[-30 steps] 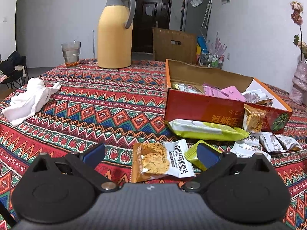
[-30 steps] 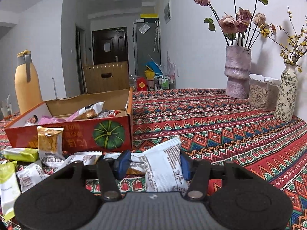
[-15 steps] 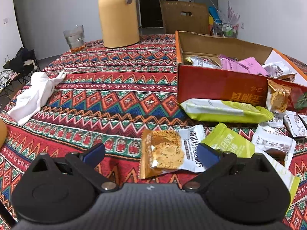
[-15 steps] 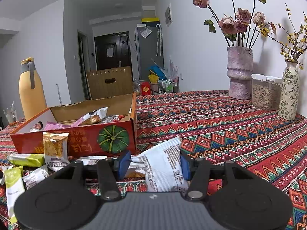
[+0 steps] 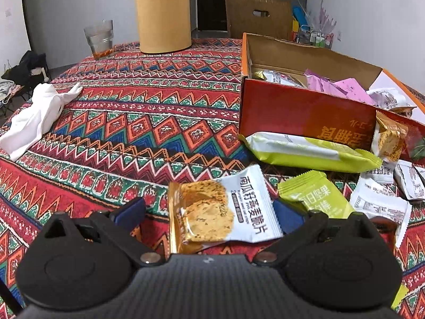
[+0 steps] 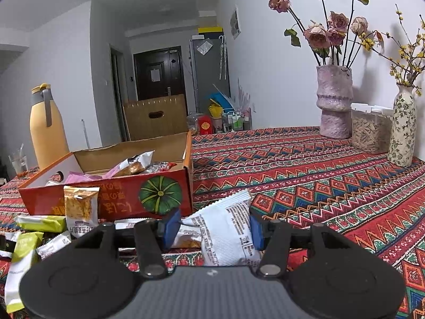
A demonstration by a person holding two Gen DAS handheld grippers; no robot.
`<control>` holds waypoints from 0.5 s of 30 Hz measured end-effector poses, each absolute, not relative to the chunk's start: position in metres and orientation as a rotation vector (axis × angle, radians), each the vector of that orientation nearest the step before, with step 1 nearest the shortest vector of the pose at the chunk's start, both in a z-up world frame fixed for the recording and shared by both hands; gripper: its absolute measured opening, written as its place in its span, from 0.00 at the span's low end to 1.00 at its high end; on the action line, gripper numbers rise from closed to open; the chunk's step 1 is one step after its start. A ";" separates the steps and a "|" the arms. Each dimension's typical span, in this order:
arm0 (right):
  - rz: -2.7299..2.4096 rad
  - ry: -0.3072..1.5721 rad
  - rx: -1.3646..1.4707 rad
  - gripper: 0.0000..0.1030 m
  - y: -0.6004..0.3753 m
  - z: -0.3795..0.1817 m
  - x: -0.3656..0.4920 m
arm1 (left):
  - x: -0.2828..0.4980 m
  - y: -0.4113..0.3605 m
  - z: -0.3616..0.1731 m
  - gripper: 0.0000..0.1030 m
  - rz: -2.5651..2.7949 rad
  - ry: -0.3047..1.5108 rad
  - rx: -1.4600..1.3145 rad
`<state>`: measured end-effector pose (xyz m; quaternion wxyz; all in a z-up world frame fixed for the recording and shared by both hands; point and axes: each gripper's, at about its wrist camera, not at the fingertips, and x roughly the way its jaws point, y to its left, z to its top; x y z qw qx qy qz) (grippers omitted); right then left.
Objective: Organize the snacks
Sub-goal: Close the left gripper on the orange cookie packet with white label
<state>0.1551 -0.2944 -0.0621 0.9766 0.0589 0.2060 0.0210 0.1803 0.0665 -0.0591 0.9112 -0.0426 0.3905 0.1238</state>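
While the left gripper (image 5: 208, 210) hung over the patterned red woven tablecloth (image 5: 148, 122) with its blue pads spread wide, I noted the white-and-gold oat-crisp packet (image 5: 223, 210) lying flat between them, touching neither that I could see. Its long axis ran across the jaws, printed end toward my right pad. The left gripper was plainly the nearer for this one. The right gripper (image 6: 212, 226) was pinching a white crinkled foil snack packet (image 6: 225, 231), held off the cloth. Just beside the oat packet lay a lime-green square sachet (image 5: 313, 194), crowding the right pad; the left side was bare cloth. Farther off, the open red-and-orange cardboard box (image 5: 305, 111) stood with its near wall facing me, loose packets against it. I judged a lift over that wall was needed.
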 end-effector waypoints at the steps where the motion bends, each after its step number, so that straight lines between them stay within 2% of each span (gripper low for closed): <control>1: 0.042 0.416 0.119 0.51 -0.294 -0.062 0.155 | 0.180 0.066 -0.059 1.00 0.256 0.800 -0.089; 12: 0.042 0.425 0.111 0.51 -0.293 -0.063 0.157 | 0.175 0.068 -0.058 0.99 0.218 0.769 -0.123; 15: 0.042 0.427 0.110 0.51 -0.293 -0.063 0.157 | 0.173 0.069 -0.056 0.87 0.215 0.755 -0.125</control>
